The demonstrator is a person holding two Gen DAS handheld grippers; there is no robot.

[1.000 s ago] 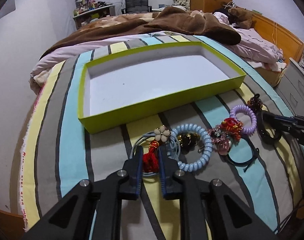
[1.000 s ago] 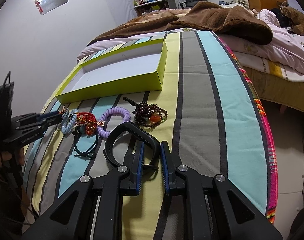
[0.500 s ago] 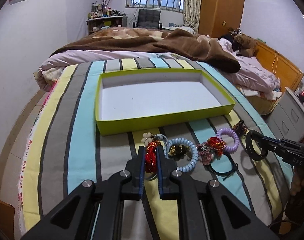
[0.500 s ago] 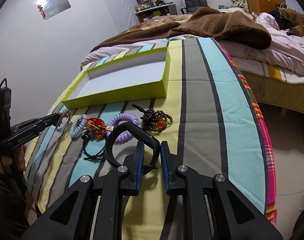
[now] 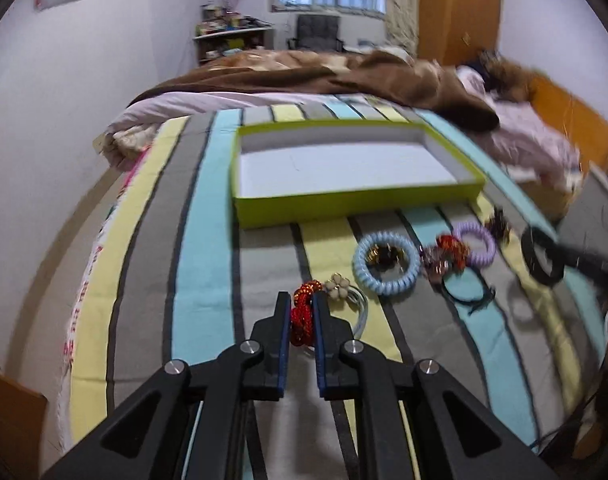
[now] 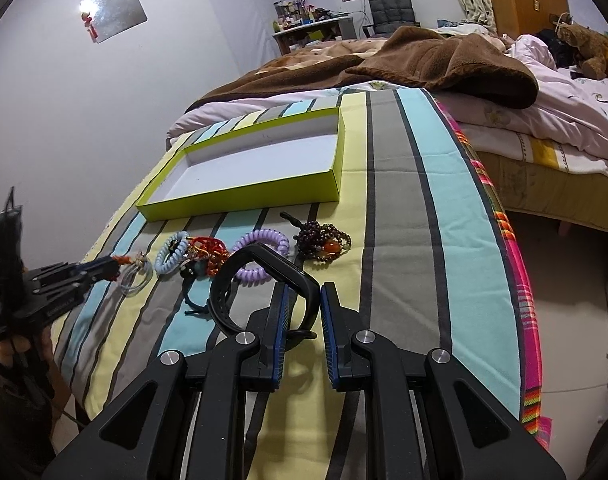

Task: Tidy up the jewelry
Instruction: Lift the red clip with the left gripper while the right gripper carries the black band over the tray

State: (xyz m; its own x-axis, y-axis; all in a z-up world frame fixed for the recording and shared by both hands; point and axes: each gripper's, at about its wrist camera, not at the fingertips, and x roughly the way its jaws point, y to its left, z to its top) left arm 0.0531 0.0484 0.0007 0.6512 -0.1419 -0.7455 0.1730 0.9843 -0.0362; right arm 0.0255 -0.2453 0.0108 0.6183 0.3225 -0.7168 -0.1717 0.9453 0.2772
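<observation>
1. The left gripper (image 5: 302,312) is pinching a red beaded piece (image 5: 301,316), its jaws nearly closed; a flower charm (image 5: 336,286) and a clear ring (image 6: 135,278) are hanging beside it.
2. The right gripper (image 6: 304,312) is clamping a black band (image 6: 263,280).
3. The remaining jewelry is lying on the striped cover (image 6: 408,200): blue coil (image 5: 386,266), purple coil (image 6: 259,256), dark bead bracelet (image 6: 322,242).
4. The green tray (image 5: 344,204) is sitting just beyond, holding nothing.

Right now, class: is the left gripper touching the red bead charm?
Touching. The left wrist view shows the left gripper shut on the red bead charm, a pad pressed against each side.
</observation>
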